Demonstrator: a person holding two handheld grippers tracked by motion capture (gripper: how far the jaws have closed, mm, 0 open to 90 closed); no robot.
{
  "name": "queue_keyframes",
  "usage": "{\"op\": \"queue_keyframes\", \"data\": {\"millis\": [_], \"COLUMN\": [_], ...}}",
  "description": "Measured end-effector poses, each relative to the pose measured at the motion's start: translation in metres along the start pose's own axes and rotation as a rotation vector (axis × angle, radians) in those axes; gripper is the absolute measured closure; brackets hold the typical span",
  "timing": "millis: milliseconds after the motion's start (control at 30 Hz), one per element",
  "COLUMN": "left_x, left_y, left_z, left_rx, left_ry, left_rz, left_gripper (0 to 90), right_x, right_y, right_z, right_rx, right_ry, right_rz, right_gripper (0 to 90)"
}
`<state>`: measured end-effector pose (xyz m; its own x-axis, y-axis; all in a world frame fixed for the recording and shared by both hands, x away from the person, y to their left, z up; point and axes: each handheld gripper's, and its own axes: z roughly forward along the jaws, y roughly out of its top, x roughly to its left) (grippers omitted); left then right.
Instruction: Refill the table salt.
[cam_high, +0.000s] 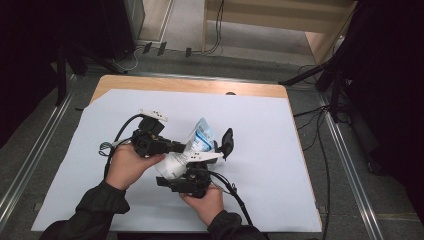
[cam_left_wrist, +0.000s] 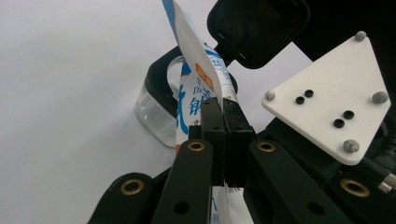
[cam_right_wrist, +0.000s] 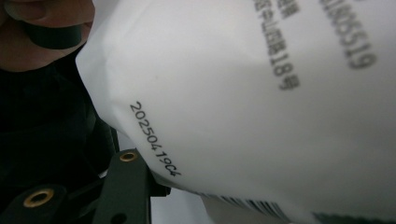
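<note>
The left gripper (cam_left_wrist: 223, 105) was clamped on the edge of a white-and-blue pouch (cam_left_wrist: 198, 77), its two black jaws pressed together with the thin film pinched between them. In the high view this gripper (cam_high: 177, 148) pointed toward the right, with the pouch (cam_high: 200, 137) rising from its tip and leaning away from the person.

The right gripper (cam_high: 189, 176) lay just below and in front of the left one, its white three-cornered plate (cam_high: 202, 157) touching the lower part of the pouch. In the right gripper view the pouch's white back (cam_right_wrist: 261, 93), bearing a printed date code, sat close over the jaws; one black jaw was visible at the lower left. Whether this gripper pressed on the pouch could not be told.

A clear container (cam_left_wrist: 156, 109) with a black rim stood just behind the pouch in the left gripper view, and its black hinged lid (cam_left_wrist: 259, 28) stood raised above it. In the high view the lid (cam_high: 227, 141) stood to the right of the pouch.

Both hands worked near the middle of the desk (cam_high: 190, 86), over a pale sheet (cam_high: 270, 165) covering most of it. Open sheet lay on every side, widest to the right and toward the far edge. The desk's wooden far edge stood well apart from the grippers.
</note>
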<state>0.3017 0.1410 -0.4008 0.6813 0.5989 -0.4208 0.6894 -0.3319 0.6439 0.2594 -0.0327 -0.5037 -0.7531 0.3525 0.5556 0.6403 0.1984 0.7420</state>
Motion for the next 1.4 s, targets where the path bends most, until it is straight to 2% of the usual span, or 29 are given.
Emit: {"op": "queue_keyframes", "data": {"millis": [167,300,600,700,933,1300,1400], "left_x": [-0.003,-0.005,-0.005,-0.007,-0.006,-0.003,-0.001], "left_y": [0.001,0.002,0.012,0.015,0.009,0.007,0.006], "left_z": [-0.002,-0.002,-0.002,0.000,0.002,-0.001,-0.002], "left_rx": [-0.013,-0.017,0.015,0.021,0.004,-0.009,-0.018], "left_ry": [0.011,0.008,-0.001,0.017,0.025,0.008,-0.009], "left_rz": [0.002,-0.004,0.010,0.015,-0.016,-0.017,-0.022], "left_gripper": [90.0,90.0,90.0,90.0,90.0,90.0,90.0], "right_x": [0.002,0.003,0.001,-0.001,0.001,0.000,0.000], "right_y": [0.001,0.002,0.005,0.007,0.004,0.004,0.005], "right_z": [0.000,0.000,-0.002,-0.003,0.000,0.001,-0.001], "right_rx": [-0.006,-0.011,-0.037,-0.041,-0.019,-0.017,-0.026], "right_ry": [-0.017,-0.022,0.032,0.037,-0.008,0.010,0.036], "right_rz": [-0.020,-0.021,0.024,0.030,0.005,0.009,0.020], "right_gripper": [51.3,53.0,54.2,54.0,50.8,54.1,54.8]}}
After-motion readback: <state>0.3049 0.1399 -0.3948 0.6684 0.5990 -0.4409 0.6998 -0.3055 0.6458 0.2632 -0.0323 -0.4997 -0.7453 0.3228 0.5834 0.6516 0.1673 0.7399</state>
